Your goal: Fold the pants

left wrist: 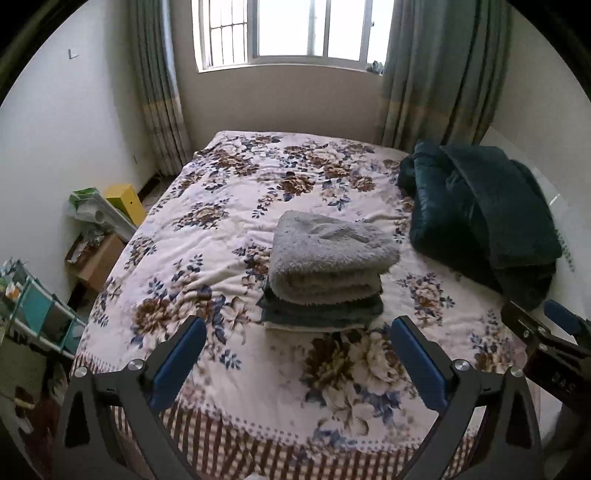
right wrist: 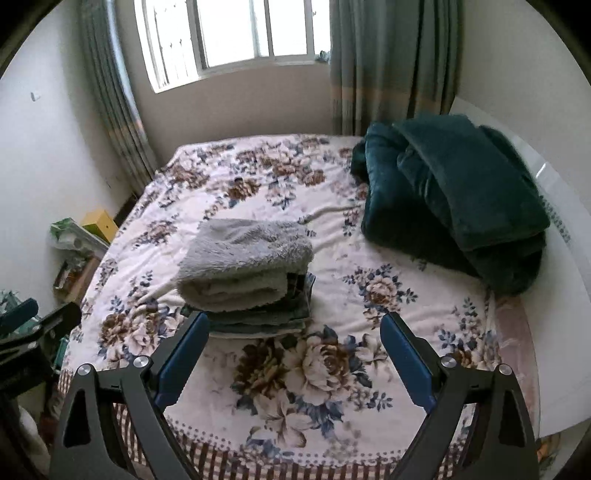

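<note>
Folded grey fleece pants (left wrist: 328, 254) lie on top of a small stack of folded dark and pale garments (left wrist: 321, 314) in the middle of the floral bed (left wrist: 207, 258). The stack also shows in the right wrist view, the grey pants (right wrist: 247, 258) above the darker garments (right wrist: 266, 321). My left gripper (left wrist: 299, 328) is open and empty, held above the bed's near edge just in front of the stack. My right gripper (right wrist: 295, 325) is open and empty, to the right of the stack. The right gripper also shows at the right edge of the left wrist view (left wrist: 546, 325).
A folded dark green blanket (left wrist: 480, 218) lies on the bed's right side against a white board (right wrist: 554, 206). Boxes and clutter (left wrist: 103, 229) sit on the floor left of the bed. A window with curtains (left wrist: 291, 33) is at the far wall.
</note>
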A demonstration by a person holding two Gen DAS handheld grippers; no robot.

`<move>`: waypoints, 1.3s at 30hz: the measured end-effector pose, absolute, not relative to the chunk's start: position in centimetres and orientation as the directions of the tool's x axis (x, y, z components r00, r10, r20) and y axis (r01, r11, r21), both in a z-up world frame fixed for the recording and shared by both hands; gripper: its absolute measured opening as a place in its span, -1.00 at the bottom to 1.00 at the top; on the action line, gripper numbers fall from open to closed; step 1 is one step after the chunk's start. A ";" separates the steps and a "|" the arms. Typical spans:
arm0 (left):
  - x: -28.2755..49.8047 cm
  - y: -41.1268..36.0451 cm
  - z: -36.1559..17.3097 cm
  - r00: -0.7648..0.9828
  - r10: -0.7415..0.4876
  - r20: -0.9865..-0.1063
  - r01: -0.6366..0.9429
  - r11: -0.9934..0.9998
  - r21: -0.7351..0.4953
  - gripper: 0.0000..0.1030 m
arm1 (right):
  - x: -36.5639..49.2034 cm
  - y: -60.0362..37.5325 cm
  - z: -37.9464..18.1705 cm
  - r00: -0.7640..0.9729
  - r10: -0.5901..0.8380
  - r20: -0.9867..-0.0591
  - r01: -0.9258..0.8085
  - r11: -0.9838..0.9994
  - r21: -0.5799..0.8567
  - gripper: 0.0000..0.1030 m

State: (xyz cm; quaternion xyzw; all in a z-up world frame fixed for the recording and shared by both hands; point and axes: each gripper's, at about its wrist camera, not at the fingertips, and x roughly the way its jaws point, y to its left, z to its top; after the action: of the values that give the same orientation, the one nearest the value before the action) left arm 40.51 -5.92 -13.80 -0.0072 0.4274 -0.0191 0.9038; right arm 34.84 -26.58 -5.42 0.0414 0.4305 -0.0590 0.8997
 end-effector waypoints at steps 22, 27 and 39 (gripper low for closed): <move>26.6 -2.7 -4.0 0.775 -0.046 -0.631 0.050 0.999 -0.011 0.98 | 16.3 -20.6 8.5 0.740 -0.054 -0.670 0.086 0.996 0.015 0.86; 25.9 -2.2 -4.0 0.779 -0.042 -0.626 0.045 0.999 -0.011 0.98 | 14.9 -19.8 9.1 0.733 -0.049 -0.679 0.087 0.996 0.022 0.86; 29.1 -2.3 -5.4 0.770 -0.008 -0.638 0.031 0.999 0.026 0.99 | 17.7 -19.9 9.4 0.750 -0.091 -0.656 0.122 0.993 0.002 0.95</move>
State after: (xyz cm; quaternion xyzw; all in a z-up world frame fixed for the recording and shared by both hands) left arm 29.09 -2.31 -5.43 0.0175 0.3392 -0.0104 0.9405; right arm 17.66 -19.86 9.38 0.0225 0.3492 -0.0570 0.9351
